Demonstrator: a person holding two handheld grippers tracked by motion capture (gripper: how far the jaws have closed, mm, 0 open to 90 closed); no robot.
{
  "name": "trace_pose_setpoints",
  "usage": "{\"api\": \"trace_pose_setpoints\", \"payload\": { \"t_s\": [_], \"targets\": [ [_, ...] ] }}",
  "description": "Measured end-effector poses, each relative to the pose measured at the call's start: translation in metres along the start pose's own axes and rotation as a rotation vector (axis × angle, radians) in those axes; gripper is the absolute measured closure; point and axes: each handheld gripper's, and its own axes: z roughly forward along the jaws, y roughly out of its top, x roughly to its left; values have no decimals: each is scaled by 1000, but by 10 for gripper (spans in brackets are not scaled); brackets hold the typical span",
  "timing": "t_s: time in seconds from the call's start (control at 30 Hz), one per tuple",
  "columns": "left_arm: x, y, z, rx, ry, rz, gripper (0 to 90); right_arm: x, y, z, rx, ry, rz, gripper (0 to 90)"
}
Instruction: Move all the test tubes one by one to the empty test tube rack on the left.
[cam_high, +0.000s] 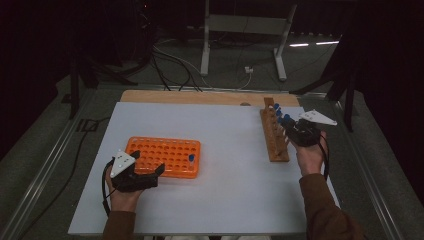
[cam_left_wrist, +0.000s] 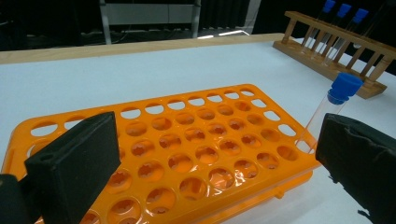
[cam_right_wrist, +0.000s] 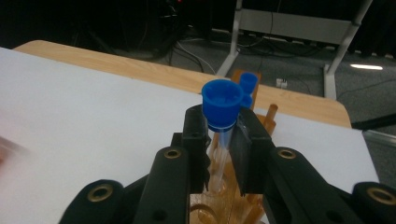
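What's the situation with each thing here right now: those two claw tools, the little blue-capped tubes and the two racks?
Right gripper: shut on a blue-capped tube.
Held tube: upright, capped, above the wooden rack.
Left gripper: open, holding nothing, at the orange rack.
Orange rack: flat on the table, one capped tube standing in it.
Wooden rack: upright, more capped tubes in it.

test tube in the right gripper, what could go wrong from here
1. The right gripper clamps the test tube just under its blue cap, over the wooden rack; a tilted lift might snag the rack or the capped tubes beside it.
2. The grip is narrow on smooth clear plastic, so it could slip.
3. The orange rack looks light and may shift; the left gripper stands open beside it.
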Motion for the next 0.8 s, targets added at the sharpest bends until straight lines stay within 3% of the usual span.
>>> {"api": "trace_pose_setpoints", "payload": {
  "t_s": [0.17, 0.4, 0.8],
  "targets": [
    [0, 0, 0, -3, 0, 2, 8, 4, 7, -7, -9, 1, -32, 768],
    [-2, 1, -1, -7, -2, 5, 8, 7, 11, -14, -32, 28, -36, 769],
    [-18, 16, 0, -2, -27, 42, 9, 29, 15, -20, -20, 147, -49, 768]
  ]
}}
